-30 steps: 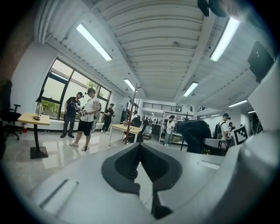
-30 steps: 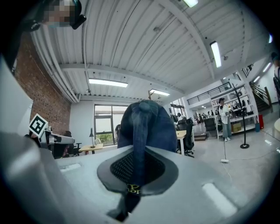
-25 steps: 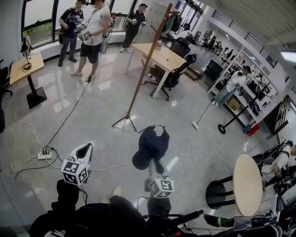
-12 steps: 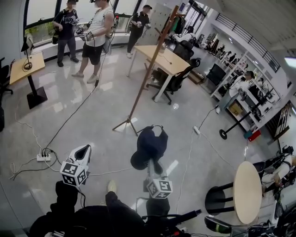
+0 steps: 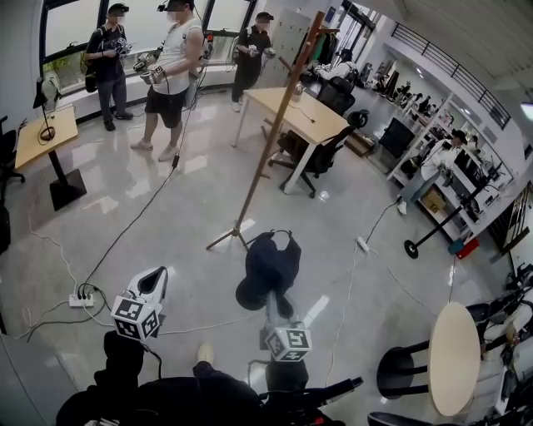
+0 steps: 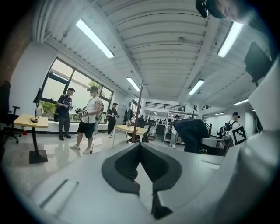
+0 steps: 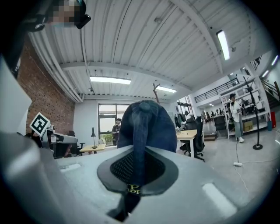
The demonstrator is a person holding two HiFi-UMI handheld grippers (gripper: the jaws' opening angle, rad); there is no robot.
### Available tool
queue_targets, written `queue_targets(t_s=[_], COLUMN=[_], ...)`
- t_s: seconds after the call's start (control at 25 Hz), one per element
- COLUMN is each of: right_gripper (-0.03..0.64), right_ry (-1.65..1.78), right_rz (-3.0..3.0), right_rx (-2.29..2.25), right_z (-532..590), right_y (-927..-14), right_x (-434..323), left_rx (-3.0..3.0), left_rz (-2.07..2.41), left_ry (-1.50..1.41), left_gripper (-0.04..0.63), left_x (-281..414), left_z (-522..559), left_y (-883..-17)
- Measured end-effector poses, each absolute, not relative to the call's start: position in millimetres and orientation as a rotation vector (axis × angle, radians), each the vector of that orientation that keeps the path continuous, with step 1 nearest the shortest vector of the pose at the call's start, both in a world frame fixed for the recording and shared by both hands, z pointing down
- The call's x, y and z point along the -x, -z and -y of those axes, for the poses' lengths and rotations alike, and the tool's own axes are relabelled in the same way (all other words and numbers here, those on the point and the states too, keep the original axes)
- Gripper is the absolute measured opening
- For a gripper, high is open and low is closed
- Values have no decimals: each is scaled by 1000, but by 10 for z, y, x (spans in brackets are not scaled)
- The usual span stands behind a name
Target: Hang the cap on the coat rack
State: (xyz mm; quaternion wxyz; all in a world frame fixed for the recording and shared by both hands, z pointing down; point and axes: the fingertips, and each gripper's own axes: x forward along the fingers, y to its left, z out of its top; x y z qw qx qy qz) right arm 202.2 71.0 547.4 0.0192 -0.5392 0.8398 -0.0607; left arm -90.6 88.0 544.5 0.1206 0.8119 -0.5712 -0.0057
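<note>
The right tool (image 5: 273,293) was clamped on the navy cap (image 5: 268,262) and held it out above the floor. The wooden coat rack (image 5: 268,141) stood on the floor ahead of the cap, not touching it. The left tool (image 5: 155,278) carried nothing, and its jaws were closed together.

Glossy grey floor (image 5: 333,225), a wooden desk (image 5: 300,104), tall windows (image 5: 67,21) — strip lights (image 6: 95,38) overhead.

Cap (image 5: 271,262): dark blue cloth, matt. Coat rack (image 5: 268,137): brown wood, smooth. Floor (image 5: 166,208): pale, glossy, reflective. Left tool (image 6: 140,153), right tool (image 5: 272,298): grey plastic, matt.
</note>
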Motion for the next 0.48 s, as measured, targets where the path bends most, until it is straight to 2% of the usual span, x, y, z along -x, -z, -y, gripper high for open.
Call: queue_targets(t_s=[0.48], right_gripper=[9], right_ry=[168], right_rz=[-2616], right_rx=[1620], right_z=[206], right_y=[-5366], right_x=[-2095], left_rx=[-2361], left_rz=[1699], left_ry=[25], left_gripper=[1], left_x=[797], left_z=[-76], left_y=[-5342])
